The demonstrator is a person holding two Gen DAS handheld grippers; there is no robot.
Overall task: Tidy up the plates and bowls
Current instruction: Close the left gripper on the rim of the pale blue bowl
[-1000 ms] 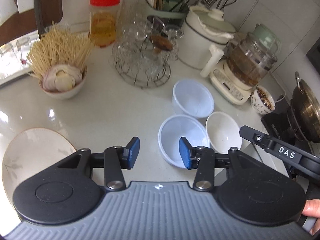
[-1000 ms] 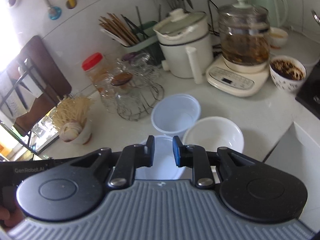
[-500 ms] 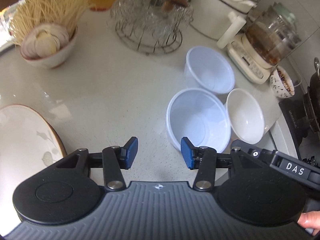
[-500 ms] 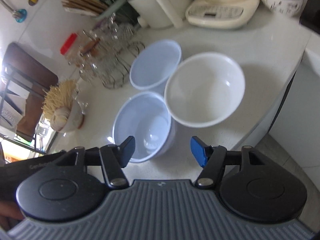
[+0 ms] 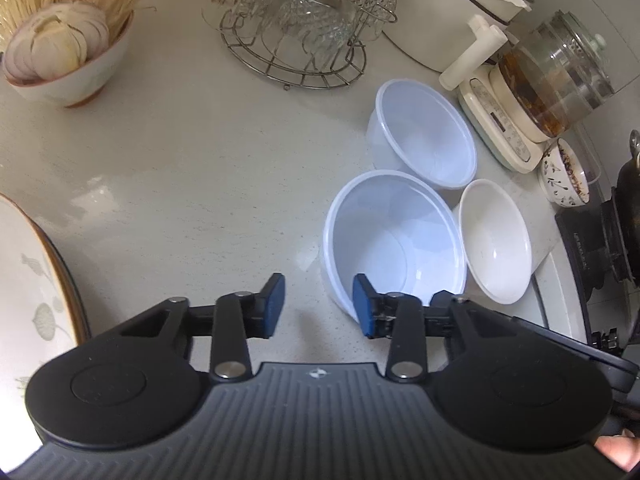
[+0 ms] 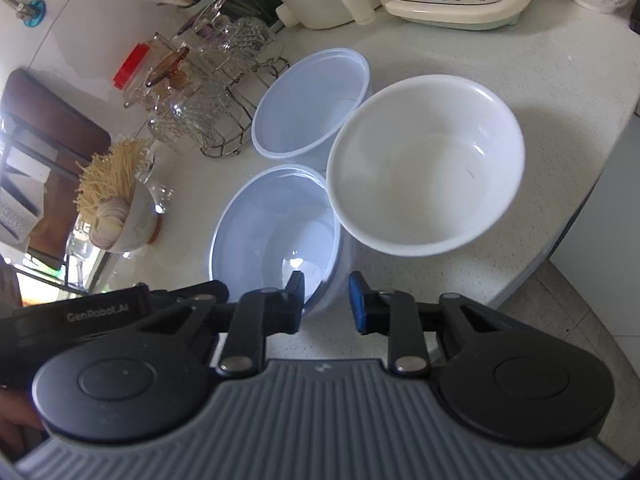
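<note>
Your left fingers (image 5: pixel 319 306) are closing with only bare tabletop (image 5: pixel 180 184) between the pads, the near plastic bowl (image 5: pixel 394 236) just right of them. Your right fingers (image 6: pixel 326 300) are closing over that same bowl's near rim, not yet pinching it. Beyond sit the white ceramic bowl (image 6: pixel 426 176) and a second plastic bowl (image 6: pixel 310 104), all three touching.

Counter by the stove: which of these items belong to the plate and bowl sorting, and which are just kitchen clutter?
Part of the job:
near plastic bowl
far plastic bowl
white ceramic bowl
patterned plate

Just lying about:
bowl of noodles and garlic
wire rack of glasses
glass kettle on its base
white pot
small patterned bowl
red-lidded jar
</note>
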